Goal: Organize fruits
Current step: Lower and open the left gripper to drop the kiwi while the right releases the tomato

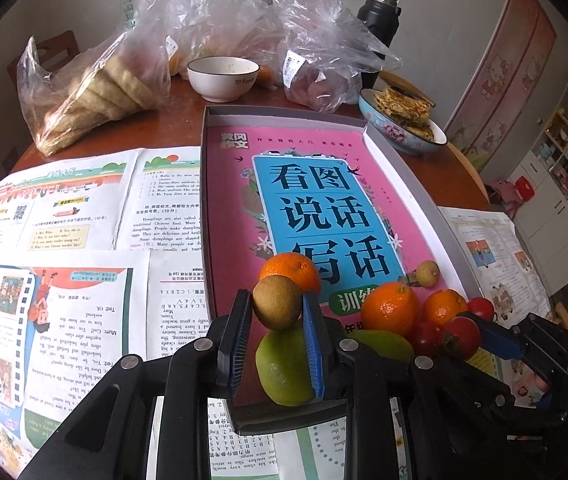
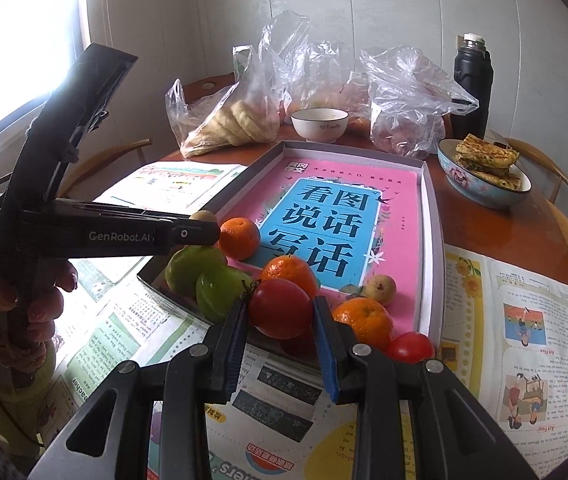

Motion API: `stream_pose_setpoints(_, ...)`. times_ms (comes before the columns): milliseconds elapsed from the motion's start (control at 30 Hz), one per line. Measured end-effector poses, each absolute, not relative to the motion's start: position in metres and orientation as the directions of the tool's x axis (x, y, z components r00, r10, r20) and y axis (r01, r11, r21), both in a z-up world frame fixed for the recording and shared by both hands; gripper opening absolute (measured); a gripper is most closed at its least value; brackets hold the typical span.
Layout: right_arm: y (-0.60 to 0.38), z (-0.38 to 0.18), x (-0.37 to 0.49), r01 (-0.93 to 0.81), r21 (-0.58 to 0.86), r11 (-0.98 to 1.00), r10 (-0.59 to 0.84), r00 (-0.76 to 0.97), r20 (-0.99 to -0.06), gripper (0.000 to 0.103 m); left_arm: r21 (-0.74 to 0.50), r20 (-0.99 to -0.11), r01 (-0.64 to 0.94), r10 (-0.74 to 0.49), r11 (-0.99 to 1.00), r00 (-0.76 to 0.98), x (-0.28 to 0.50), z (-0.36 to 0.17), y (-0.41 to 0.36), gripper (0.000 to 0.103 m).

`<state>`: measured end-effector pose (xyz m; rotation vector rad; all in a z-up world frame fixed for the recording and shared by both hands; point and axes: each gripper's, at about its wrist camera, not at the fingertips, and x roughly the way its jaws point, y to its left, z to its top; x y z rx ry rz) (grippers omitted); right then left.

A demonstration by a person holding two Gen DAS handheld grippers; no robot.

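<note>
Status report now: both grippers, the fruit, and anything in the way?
Left gripper shut on kiwi. Right gripper shut on tomato. Both over the near end of the tray, oranges and green fruit crowded beneath.

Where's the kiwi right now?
Left wrist view, centre: the kiwi is clamped in the left gripper, above a green fruit and just in front of an orange, at the box's near end.
</note>
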<state>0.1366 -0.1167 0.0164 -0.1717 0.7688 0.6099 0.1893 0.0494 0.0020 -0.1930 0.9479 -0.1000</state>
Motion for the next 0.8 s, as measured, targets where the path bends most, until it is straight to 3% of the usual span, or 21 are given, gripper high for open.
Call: stream_pose_setpoints(800, -0.106, 0.010, 0.135, -0.585, 0.029, 0.811, 0.429, 0.559, -0.710, 0.033, -0.223, -0.798, -0.001, -0.182, 0.975, 0.574, 0.189, 0.000, 0.051, 0.026)
